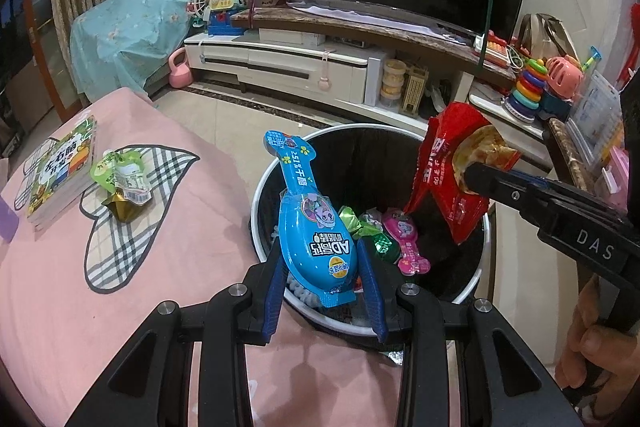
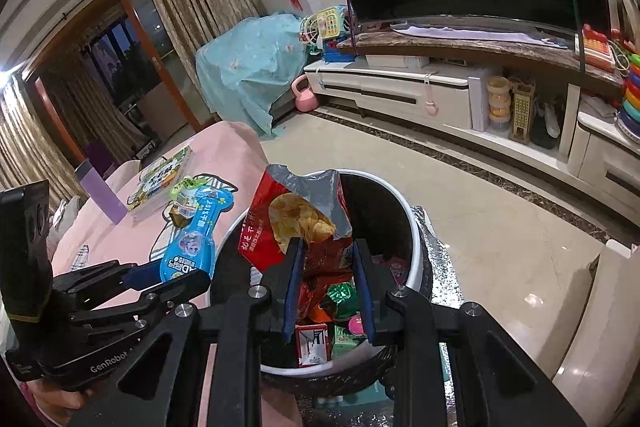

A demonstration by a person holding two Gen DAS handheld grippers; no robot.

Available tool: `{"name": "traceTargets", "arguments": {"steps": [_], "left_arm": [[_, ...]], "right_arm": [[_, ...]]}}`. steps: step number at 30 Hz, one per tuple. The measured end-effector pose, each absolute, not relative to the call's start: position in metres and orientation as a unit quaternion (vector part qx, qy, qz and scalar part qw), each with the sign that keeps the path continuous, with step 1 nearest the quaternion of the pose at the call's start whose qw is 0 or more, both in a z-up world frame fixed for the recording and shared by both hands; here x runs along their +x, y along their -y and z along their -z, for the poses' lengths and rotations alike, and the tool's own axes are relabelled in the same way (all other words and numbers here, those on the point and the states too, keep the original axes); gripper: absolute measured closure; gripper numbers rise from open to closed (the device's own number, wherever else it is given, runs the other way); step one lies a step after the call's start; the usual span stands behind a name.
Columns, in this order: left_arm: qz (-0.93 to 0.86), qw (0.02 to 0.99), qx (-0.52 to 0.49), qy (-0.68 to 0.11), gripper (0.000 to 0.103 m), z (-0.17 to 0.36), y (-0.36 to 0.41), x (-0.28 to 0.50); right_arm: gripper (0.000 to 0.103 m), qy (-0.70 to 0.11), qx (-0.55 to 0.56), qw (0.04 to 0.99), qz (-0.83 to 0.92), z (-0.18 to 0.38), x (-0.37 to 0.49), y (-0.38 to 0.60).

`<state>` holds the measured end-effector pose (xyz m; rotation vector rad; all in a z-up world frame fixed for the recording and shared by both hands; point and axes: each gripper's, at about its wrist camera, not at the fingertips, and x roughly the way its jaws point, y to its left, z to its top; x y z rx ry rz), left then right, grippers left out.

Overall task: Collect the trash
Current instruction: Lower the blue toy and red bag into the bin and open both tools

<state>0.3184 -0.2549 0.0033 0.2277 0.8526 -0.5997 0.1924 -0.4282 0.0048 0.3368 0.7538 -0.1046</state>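
My left gripper (image 1: 320,247) is shut on a blue bone-shaped snack packet (image 1: 312,223) and holds it over the near rim of the white bin (image 1: 260,187) with a black liner. My right gripper (image 2: 325,247) is shut on a red chip bag (image 2: 296,223), open at the top, and holds it over the bin (image 2: 414,227). In the left wrist view the red bag (image 1: 444,171) hangs above the bin's right side. Several wrappers lie inside the bin, among them a pink packet (image 1: 404,243). A green pouch (image 1: 120,179) lies on the pink tablecloth (image 1: 160,247).
A stack of children's books (image 1: 60,171) lies left of the green pouch. A purple box (image 2: 100,195) stands on the table. A TV stand (image 1: 320,67) with toys runs along the far wall. Tiled floor surrounds the bin.
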Motion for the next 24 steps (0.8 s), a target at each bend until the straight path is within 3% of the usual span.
{"name": "traceTargets", "arguments": {"steps": [24], "left_arm": [[0.276,0.855,0.122,-0.423,0.069,0.009,0.277,0.334]], "right_arm": [[0.078,-0.386,0.162,0.907,0.053,0.003,0.204,0.437]]}}
